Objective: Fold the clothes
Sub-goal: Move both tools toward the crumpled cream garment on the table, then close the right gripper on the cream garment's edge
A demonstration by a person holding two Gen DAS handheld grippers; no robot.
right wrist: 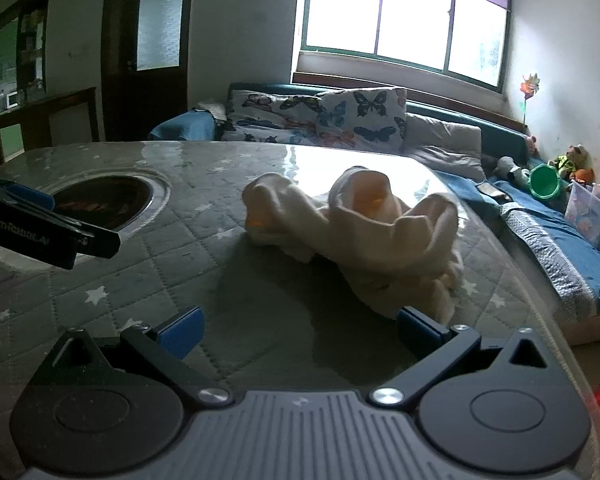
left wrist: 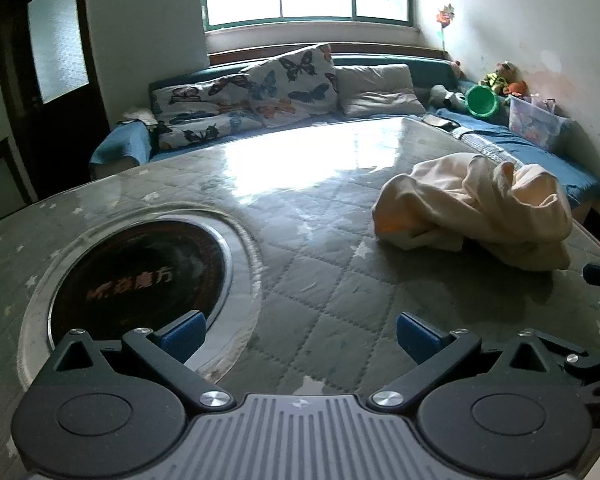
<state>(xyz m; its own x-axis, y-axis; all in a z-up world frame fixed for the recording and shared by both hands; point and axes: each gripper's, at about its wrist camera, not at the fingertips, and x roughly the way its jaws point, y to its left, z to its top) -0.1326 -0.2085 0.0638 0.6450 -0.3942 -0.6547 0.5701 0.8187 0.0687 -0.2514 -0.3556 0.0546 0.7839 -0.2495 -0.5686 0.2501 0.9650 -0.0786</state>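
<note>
A cream garment (left wrist: 476, 212) lies crumpled in a heap on the quilted grey table cover (left wrist: 320, 272), to the right and ahead in the left wrist view. In the right wrist view the same garment (right wrist: 364, 232) sits just ahead of the fingers, with orange showing inside its folds. My left gripper (left wrist: 298, 338) is open over the cover, nothing between its blue pads. My right gripper (right wrist: 298, 334) is open too, its right pad close to the garment's near edge. The left gripper (right wrist: 48, 220) also shows at the left edge of the right wrist view.
A round dark inset (left wrist: 140, 276) under a glossy sheet sits in the table at the left. Behind the table runs a blue sofa (left wrist: 540, 152) with butterfly pillows (left wrist: 260, 92), toys and a green cup (left wrist: 482, 100). A dark door (left wrist: 48, 80) stands at the left.
</note>
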